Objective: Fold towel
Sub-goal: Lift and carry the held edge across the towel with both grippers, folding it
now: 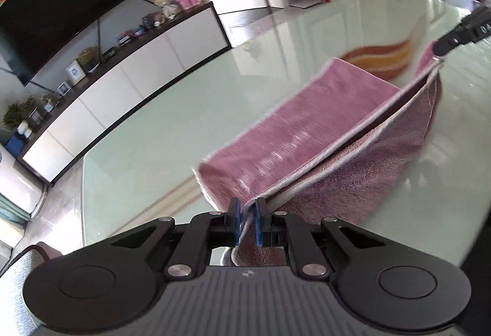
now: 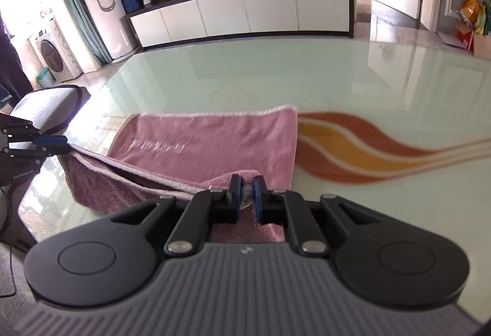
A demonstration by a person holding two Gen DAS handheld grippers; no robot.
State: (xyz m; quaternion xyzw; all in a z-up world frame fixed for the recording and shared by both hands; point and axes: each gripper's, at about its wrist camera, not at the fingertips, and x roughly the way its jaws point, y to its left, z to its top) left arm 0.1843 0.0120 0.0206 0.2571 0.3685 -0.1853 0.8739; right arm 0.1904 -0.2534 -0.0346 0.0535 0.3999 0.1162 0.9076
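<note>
A pink towel (image 1: 307, 133) (image 2: 214, 142) with a pale hem lies partly on the glass table (image 1: 153, 136) (image 2: 307, 75). Its near edge is lifted off the glass and stretched between the two grippers. My left gripper (image 1: 248, 214) is shut on one corner of that edge. My right gripper (image 2: 248, 188) is shut on the other corner. Each gripper shows in the other's view, the right gripper (image 1: 442, 52) at the upper right and the left gripper (image 2: 63, 141) at the far left. The far half of the towel rests flat on the table.
An orange and red wave pattern (image 2: 368, 151) runs across the glass beside the towel. A padded chair (image 2: 46, 105) stands at the table's left edge. Beyond the table are a long white cabinet (image 2: 245, 10) and a wall screen (image 1: 61, 7).
</note>
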